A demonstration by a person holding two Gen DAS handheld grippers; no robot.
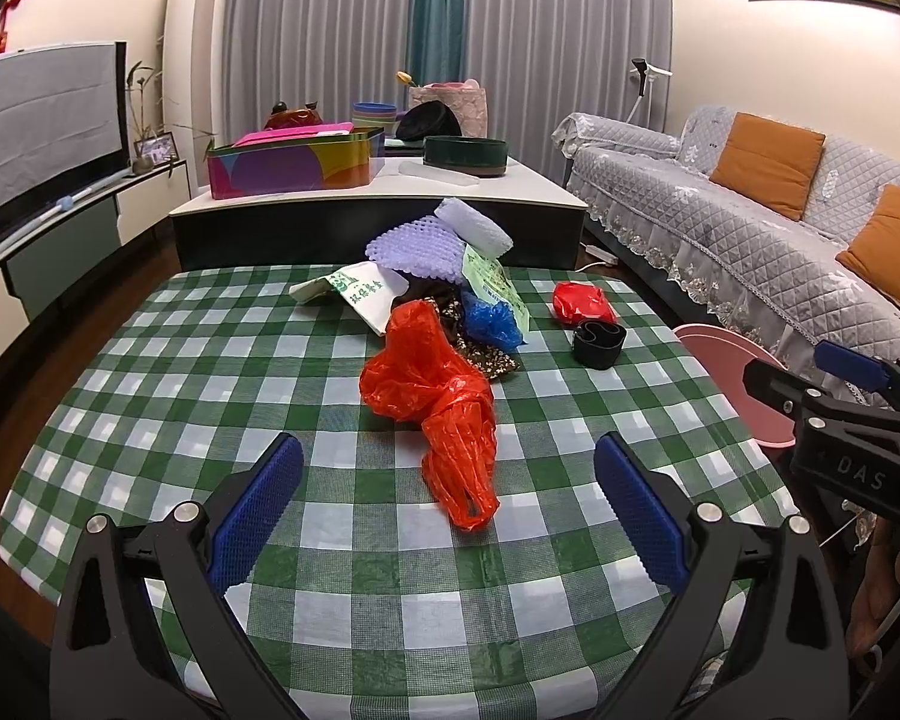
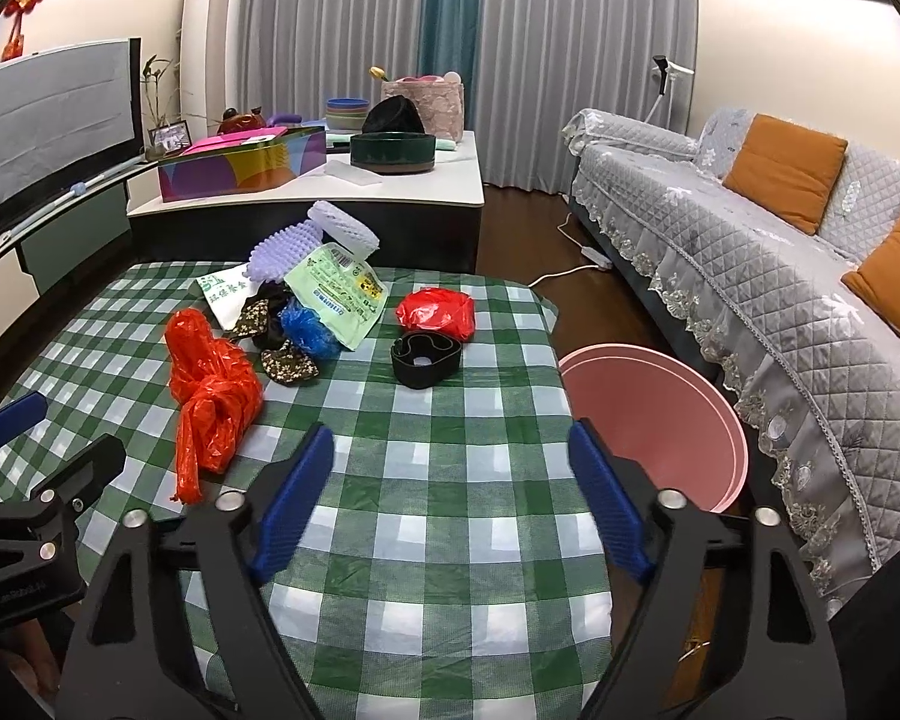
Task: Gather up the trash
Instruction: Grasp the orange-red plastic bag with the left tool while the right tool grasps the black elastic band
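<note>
A pile of trash lies on the green checked table (image 1: 150,372): an orange plastic bag (image 1: 435,396) (image 2: 210,384), a blue bag (image 1: 492,318) (image 2: 309,330), a red bag (image 1: 582,303) (image 2: 438,312), a black band (image 1: 599,342) (image 2: 426,357), paper wrappers (image 1: 360,291) (image 2: 336,291) and purple foam nets (image 1: 414,246) (image 2: 282,249). My left gripper (image 1: 450,468) is open and empty, just short of the orange bag. My right gripper (image 2: 450,462) is open and empty over the table's near right part. A pink bin (image 2: 654,420) (image 1: 732,384) stands right of the table.
A low white-topped table (image 1: 534,186) behind carries a colourful box (image 1: 294,165) and a dark round tin (image 1: 465,156). A grey sofa (image 2: 780,252) with orange cushions runs along the right. A TV stand (image 1: 60,210) is at the left.
</note>
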